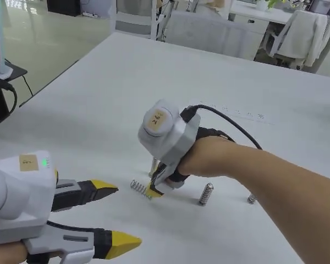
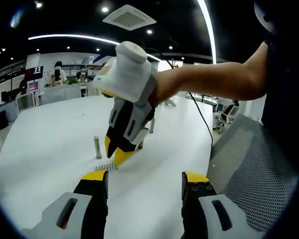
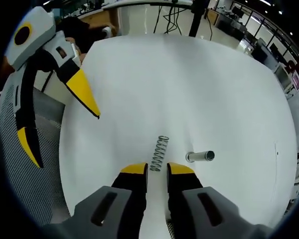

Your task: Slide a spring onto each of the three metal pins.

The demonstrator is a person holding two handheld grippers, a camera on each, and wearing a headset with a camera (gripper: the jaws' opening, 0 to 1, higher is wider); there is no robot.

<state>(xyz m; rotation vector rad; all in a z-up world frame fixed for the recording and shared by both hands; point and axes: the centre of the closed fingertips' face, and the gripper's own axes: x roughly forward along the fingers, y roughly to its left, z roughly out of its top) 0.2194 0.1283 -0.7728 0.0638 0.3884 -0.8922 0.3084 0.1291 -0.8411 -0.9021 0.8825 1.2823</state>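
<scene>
A loose spring lies flat on the white table. My right gripper points down at its near end, jaws only narrowly apart, and the spring's tip lies just between the fingertips without being clamped. A bare upright pin stands just beyond. A second pin wears a spring, and a third small piece stands further right. My left gripper hovers wide open and empty at the near left, facing the right gripper.
A black cable trails from the right gripper over the person's forearm. The table's left edge drops to the floor. A mesh chair stands close beside the table. Desks and chairs stand beyond the far edge.
</scene>
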